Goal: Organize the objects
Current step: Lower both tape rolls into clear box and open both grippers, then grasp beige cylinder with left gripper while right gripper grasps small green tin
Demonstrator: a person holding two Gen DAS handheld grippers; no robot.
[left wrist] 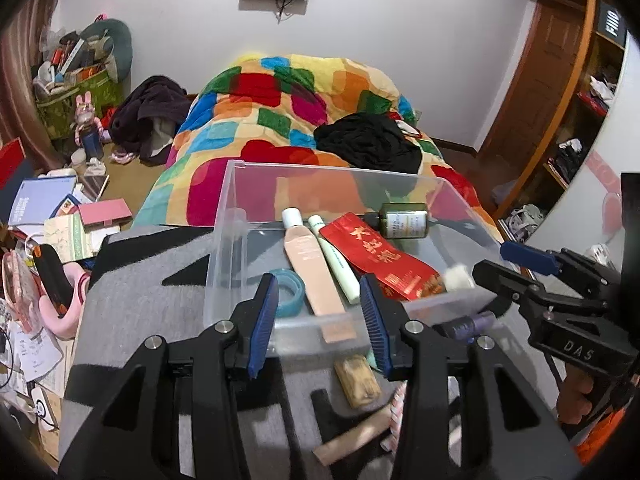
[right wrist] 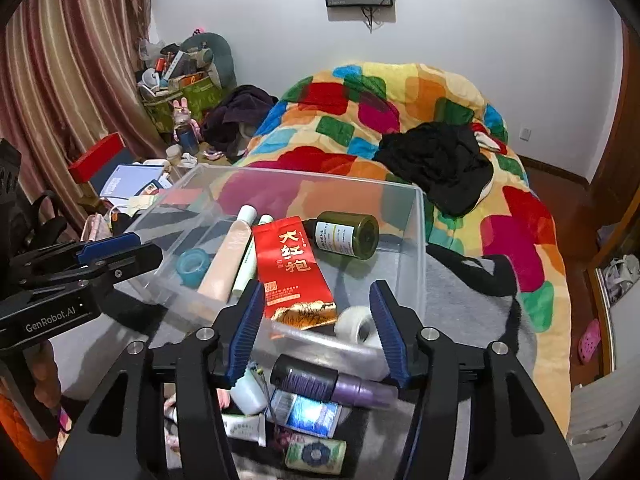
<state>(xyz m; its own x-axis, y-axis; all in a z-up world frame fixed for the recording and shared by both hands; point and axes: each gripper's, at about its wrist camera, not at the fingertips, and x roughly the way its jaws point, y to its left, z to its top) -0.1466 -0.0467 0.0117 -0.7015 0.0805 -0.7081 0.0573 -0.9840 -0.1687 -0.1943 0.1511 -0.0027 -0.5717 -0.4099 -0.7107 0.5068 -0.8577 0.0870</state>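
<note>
Mid-sort, by the look of it: clear plastic bin (right wrist: 416, 240) on the grey-and-black blanket (left wrist: 132, 280) at the near end of the bed, already holding a peach tube (right wrist: 224, 264), a slim pale-green tube (right wrist: 245, 272), a red tea packet (right wrist: 292, 268), a dark green bottle (right wrist: 348, 235), a teal ring (right wrist: 193, 266) at far left and a white tape roll (right wrist: 354, 326) against the near wall. Still outside, just near of the bin: a purple spray bottle (right wrist: 332, 386), a small white bottle (right wrist: 248, 394), a blue-and-silver packet (right wrist: 308, 416), a white tube (right wrist: 244, 428) and a green floral packet (right wrist: 316, 456); further left, a tan block (left wrist: 357, 382) and a beige stick (left wrist: 352, 436). Likely next: picking one of these, probably the purple spray bottle, which calls for lowering over its body, closing across the narrow width, then lifting clear of the bin wall. Right gripper (right wrist: 316, 334) released, fingers spread wide, hovering over the near wall with nothing between the pads. Left gripper (left wrist: 320, 326) likewise released and empty, poised level over the near-left edge of the bin, pointing toward the far wall
</note>
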